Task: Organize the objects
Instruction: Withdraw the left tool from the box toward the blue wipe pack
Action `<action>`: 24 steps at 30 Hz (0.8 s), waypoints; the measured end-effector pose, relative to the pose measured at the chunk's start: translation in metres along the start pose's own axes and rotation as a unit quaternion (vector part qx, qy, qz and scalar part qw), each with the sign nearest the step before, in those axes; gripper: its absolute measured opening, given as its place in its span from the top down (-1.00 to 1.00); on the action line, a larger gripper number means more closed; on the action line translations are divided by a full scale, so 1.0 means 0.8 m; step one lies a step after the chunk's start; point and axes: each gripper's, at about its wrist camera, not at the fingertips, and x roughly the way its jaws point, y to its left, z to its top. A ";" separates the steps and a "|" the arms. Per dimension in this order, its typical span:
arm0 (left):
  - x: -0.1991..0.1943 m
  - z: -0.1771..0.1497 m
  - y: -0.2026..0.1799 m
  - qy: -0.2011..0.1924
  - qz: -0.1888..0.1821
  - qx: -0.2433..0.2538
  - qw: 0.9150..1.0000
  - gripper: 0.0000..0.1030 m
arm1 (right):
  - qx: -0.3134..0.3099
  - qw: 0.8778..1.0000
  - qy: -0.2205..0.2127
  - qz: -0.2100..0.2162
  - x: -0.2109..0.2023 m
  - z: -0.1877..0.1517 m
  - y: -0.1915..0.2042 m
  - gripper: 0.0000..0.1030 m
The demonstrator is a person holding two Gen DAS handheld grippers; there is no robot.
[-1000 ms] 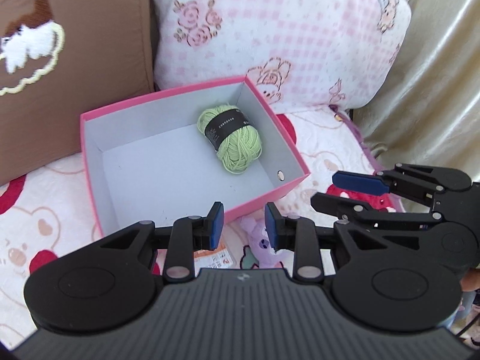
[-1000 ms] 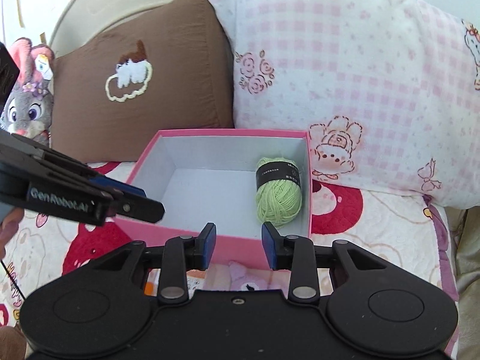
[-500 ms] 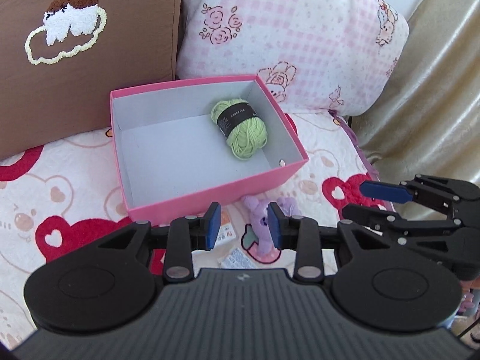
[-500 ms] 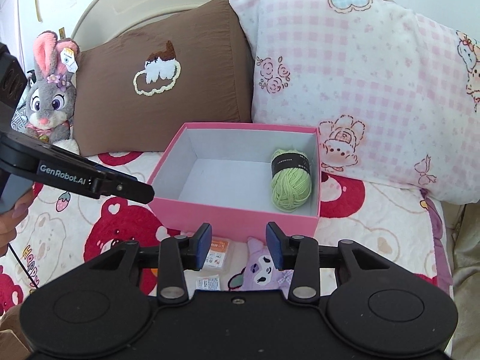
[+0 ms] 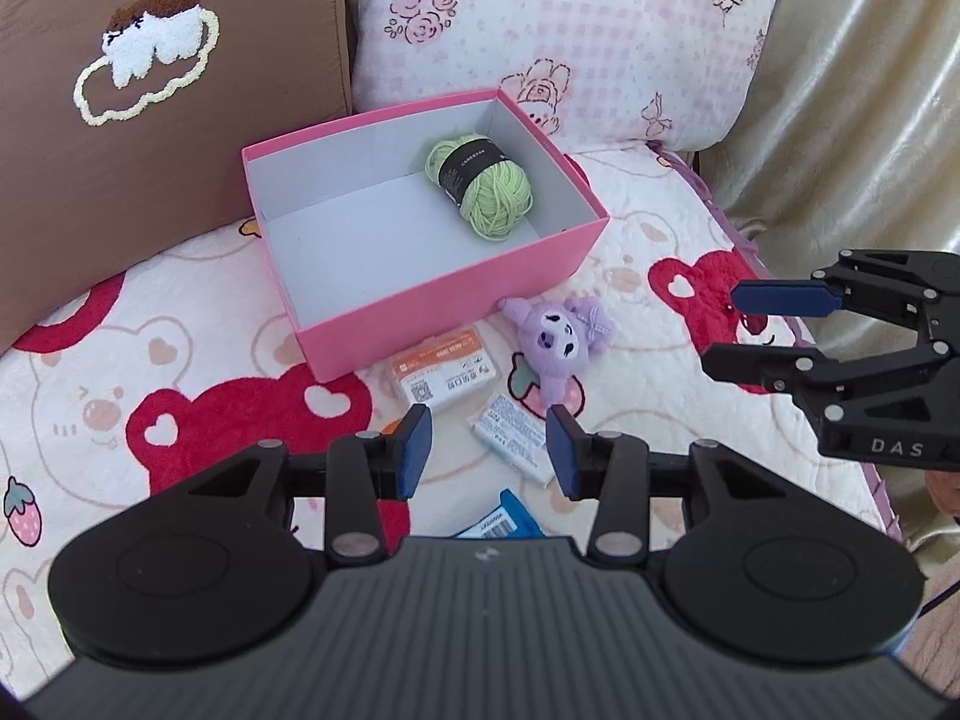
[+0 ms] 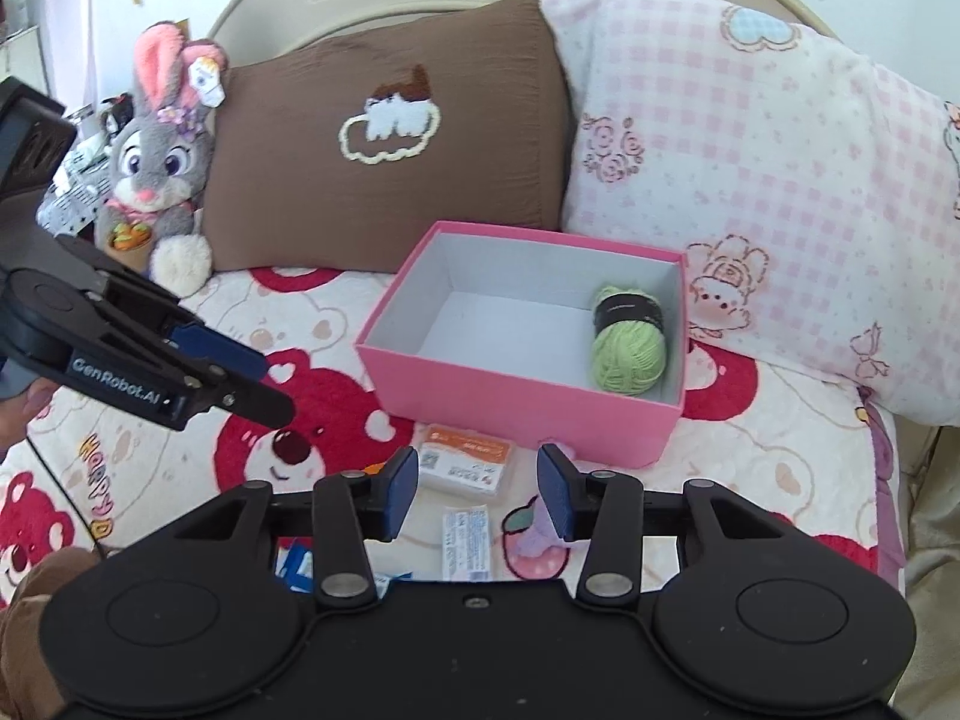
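The bed [image 5: 198, 324] wears a cream quilt printed with red bears. On it sits an open pink box [image 5: 456, 294], its back near a brown pillow [image 5: 162, 120] and a pink checked pillow [image 5: 540, 36]. Just before the box lie an orange-topped packet [image 5: 444, 373], a white packet [image 5: 513, 439], a blue packet [image 5: 501, 523] and a purple plush [image 5: 558, 342]. A bunny plush [image 6: 159, 162] leans beside the brown pillow.

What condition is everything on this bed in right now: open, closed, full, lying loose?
Pink cardboard box: lidless, holding only the yarn.
Green yarn ball with black band: inside the box, lying on its side.
Purple plush toy: loose on the quilt, outside the box.
Orange-labelled packet: flat on the quilt.
Left gripper: jaws just opening, empty.
Right gripper: jaws just opening, empty.
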 end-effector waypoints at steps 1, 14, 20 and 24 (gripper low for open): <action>-0.002 -0.003 0.000 0.001 0.001 0.001 1.000 0.20 | -0.001 1.000 0.002 0.005 -0.002 -0.003 0.003 0.04; 0.009 -0.054 0.008 0.035 0.011 0.000 0.999 -0.14 | -0.007 0.998 0.033 0.050 0.015 -0.050 0.020 -0.12; 0.013 -0.071 0.013 0.038 0.012 -0.006 0.999 -0.20 | -0.024 0.996 0.043 0.071 0.023 -0.060 0.034 -0.28; 0.023 -0.081 0.015 0.046 0.003 -0.016 0.999 -0.26 | -0.041 0.995 0.045 0.082 0.024 -0.065 0.046 -0.42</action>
